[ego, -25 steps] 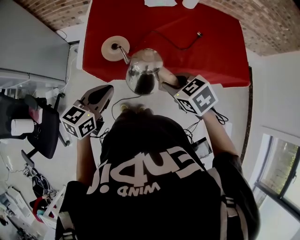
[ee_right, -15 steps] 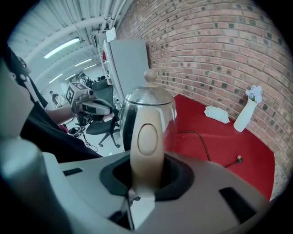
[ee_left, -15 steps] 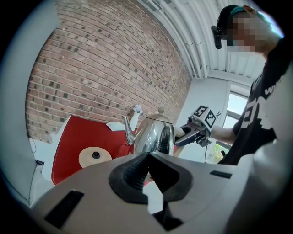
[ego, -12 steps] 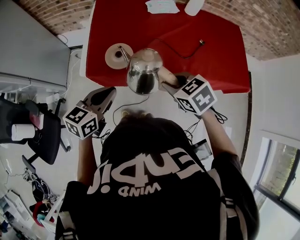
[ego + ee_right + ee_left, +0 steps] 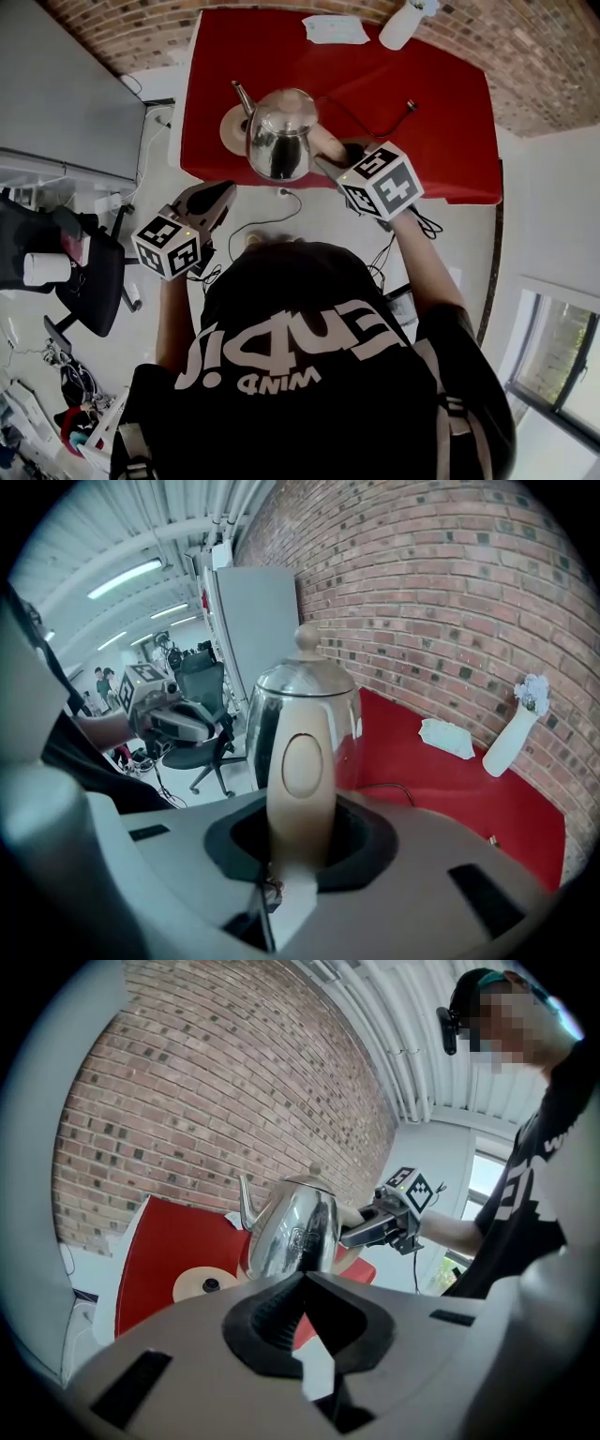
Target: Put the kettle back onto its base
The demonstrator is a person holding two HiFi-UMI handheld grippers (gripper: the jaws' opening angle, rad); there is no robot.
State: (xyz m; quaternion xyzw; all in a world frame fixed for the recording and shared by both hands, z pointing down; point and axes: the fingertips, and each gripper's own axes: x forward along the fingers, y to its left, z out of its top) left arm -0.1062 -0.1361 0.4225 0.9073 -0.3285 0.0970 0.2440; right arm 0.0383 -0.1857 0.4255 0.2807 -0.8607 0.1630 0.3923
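**A:** Head view, status?
**B:** Steel kettle (image 5: 278, 136) up in the air over near-left corner of red table (image 5: 441, 103). R gripper (image 5: 334, 160) clamped on its beige handle (image 5: 323, 142). Round base (image 5: 231, 127) half hidden behind kettle body. L gripper (image 5: 223, 194) off the table edge, well apart from kettle.

**A:** L gripper view?
**B:** Own jaws pressed tog., nothing between. Kettle bottom is above and to the right of base, a gap showing, so not seated. Base lies flat, top bare.

**A:** R gripper view?
**B:** Jaws pinch the handle; kettle upright, lid knob on top. White vase (image 5: 511, 733) and paper (image 5: 448, 736) by the brick wall.

**A:** Progress?
**B:** Est.: pick-up and most of the carry done. Left to do: centre over base, lower, let go.

**A:** Counts?
**B:** 1 kettle, 1 base, 2 grippers, 1 table, 1 vase, 1 paper, 1 cable (image 5: 375, 114).
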